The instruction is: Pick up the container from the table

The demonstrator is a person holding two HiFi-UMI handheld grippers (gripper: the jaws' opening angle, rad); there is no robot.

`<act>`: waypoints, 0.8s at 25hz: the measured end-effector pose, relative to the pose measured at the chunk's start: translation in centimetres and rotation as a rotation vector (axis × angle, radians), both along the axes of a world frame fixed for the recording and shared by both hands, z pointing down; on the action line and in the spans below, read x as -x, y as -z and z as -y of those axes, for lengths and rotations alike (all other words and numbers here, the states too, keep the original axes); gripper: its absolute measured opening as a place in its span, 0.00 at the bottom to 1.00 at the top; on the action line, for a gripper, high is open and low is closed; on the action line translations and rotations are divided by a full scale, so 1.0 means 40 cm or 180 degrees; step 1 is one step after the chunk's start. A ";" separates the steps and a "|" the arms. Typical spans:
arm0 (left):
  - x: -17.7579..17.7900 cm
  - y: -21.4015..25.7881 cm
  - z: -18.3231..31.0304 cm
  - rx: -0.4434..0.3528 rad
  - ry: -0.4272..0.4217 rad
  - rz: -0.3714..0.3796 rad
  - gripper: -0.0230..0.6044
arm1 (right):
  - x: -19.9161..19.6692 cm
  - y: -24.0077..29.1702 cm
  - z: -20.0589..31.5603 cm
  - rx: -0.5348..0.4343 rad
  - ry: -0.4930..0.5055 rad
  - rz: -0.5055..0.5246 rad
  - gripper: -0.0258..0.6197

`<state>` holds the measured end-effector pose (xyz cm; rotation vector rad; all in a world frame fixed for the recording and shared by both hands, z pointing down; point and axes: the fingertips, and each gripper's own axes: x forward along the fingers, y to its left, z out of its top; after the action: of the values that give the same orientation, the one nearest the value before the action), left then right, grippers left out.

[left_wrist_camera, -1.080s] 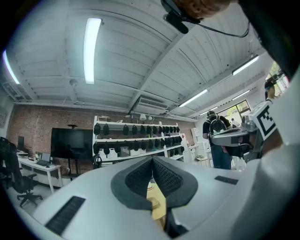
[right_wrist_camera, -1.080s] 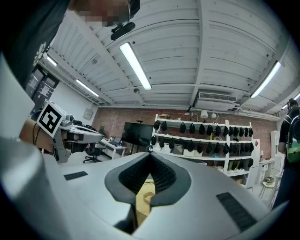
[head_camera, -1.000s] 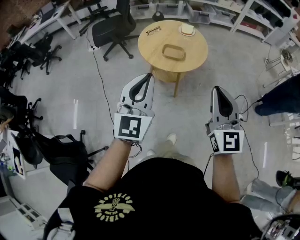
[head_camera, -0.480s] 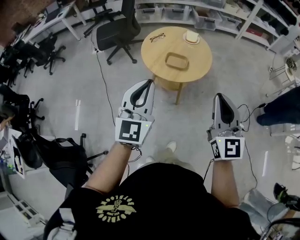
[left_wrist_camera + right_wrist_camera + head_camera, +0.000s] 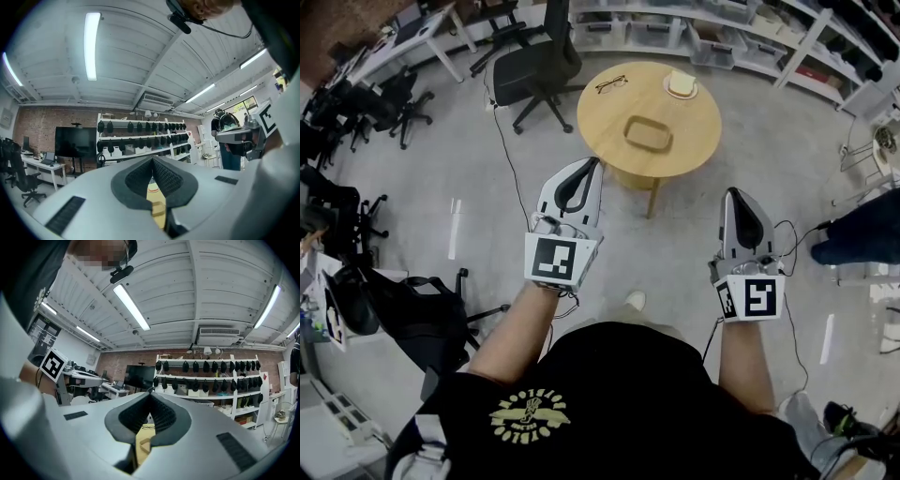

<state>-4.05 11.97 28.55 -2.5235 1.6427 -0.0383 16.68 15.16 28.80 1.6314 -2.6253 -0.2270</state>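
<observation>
A shallow oval wooden container (image 5: 648,133) rests near the middle of a round wooden table (image 5: 609,112) ahead of me in the head view. My left gripper (image 5: 594,163) is held level with its tips near the table's near edge, shut and empty. My right gripper (image 5: 733,194) hangs further right and nearer to me, over the floor, also shut with nothing in it. Through the gap under the left gripper's (image 5: 152,159) shut jaws I see a slice of the container (image 5: 157,208). The right gripper view (image 5: 150,393) shows the container (image 5: 145,442) the same way.
On the table also lie a pair of glasses (image 5: 610,84) and a small plate with a pale block (image 5: 680,85). A black office chair (image 5: 539,66) stands left of the table. Shelving (image 5: 712,33) runs behind it. A person's leg (image 5: 862,225) is at the right. Cables trail over the floor.
Both grippers have shifted a little across the floor toward the table as I walk; the table sits slightly nearer. Jaws stay shut.
</observation>
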 end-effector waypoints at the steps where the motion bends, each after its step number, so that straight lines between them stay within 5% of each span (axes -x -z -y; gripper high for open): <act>1: -0.011 0.009 0.005 -0.0034 0.0012 -0.0003 0.06 | -0.012 0.002 0.006 -0.0006 0.0019 0.0017 0.06; 20: -0.055 0.025 0.037 -0.0051 0.0107 0.0120 0.06 | -0.084 0.008 0.059 -0.0063 0.0083 0.0088 0.06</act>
<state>-1.83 10.49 27.56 -2.4680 1.6642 -0.0752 20.05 12.80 28.49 1.6185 -2.6746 -0.2340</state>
